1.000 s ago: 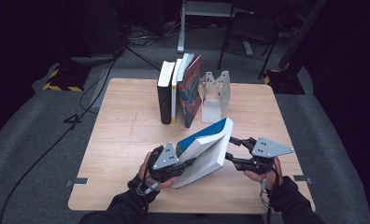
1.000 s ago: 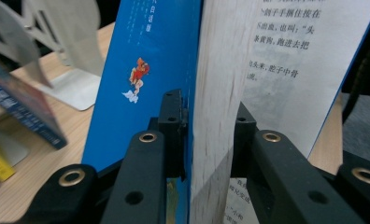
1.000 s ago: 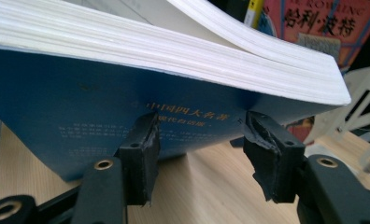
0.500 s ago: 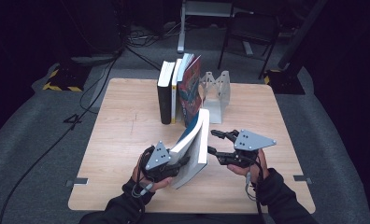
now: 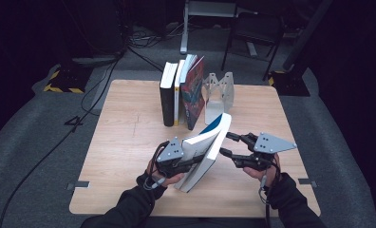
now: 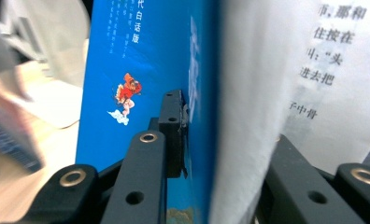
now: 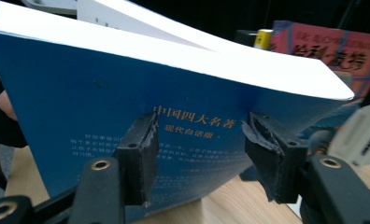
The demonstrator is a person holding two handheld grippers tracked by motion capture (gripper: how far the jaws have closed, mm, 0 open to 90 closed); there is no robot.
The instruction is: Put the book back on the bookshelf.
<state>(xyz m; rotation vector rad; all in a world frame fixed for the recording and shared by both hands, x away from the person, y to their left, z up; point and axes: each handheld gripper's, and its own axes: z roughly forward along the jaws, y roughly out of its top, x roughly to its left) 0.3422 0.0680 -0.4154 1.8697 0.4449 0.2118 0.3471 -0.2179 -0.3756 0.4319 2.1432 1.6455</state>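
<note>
A thick blue-covered book (image 5: 206,145) stands tilted on the table, its top leaning right. My left gripper (image 5: 195,160) is shut on it: one pad presses the blue front cover (image 6: 141,70), and the other jaw sits behind the white pages. Its jaws have just been closing with the book between them. My right gripper (image 5: 225,144) is open just right of the book. In the right gripper view its fingertips (image 7: 138,154) stand apart in front of the blue back cover (image 7: 94,84), gripping nothing.
A row of upright books (image 5: 182,90) stands at the back middle of the wooden table (image 5: 115,142), with a black one (image 5: 167,97) at its left end and a white bookend (image 5: 220,92) on its right. A chair (image 5: 252,33) and cables lie beyond the table.
The book was tipped more upright half a second ago and now leans right again. The right gripper came in toward the book, then drew back to the right.
</note>
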